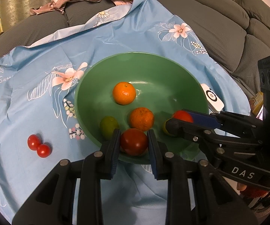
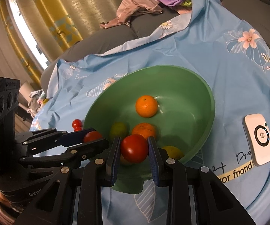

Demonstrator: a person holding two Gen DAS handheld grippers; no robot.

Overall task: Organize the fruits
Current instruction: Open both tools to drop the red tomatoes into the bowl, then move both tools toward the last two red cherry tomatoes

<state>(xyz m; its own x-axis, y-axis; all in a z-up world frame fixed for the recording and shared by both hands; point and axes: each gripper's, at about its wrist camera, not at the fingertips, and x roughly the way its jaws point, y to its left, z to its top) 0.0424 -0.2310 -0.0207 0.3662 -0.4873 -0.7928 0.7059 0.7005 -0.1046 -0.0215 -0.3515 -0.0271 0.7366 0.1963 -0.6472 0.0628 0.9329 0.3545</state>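
**Both hand-held grippers holding tomatoes over the green bowl**

Left wrist view: I am seeing the left hand-held gripper (image 1: 134,142) closing its two pads against the sides of a red tomato (image 1: 134,141) at the near rim of the green bowl (image 1: 90,86). Inside the bowl, two oranges are lying, one near the middle (image 1: 124,93) and one closer to me (image 1: 142,119), with a green fruit (image 1: 108,126) just beside the latter. The right hand-held gripper (image 1: 179,119) is reaching in from the right, its fingers clamping a second red tomato (image 1: 182,115); a yellow-green fruit (image 1: 165,129) is showing partly behind its lower finger. Two small tomatoes (image 1: 39,147) are lying touching each other on the blue floral cloth (image 1: 41,103), well apart from the bowl on its left. A white device (image 1: 212,97) is lying just beyond the bowl's right rim.

Right wrist view: I am seeing the right hand-held gripper (image 2: 134,149) gripping its tomato (image 2: 134,148) between both pads above the bowl's (image 2: 206,93) near rim. The left hand-held gripper (image 2: 93,137) is entering from the left, holding its tomato (image 2: 92,136).
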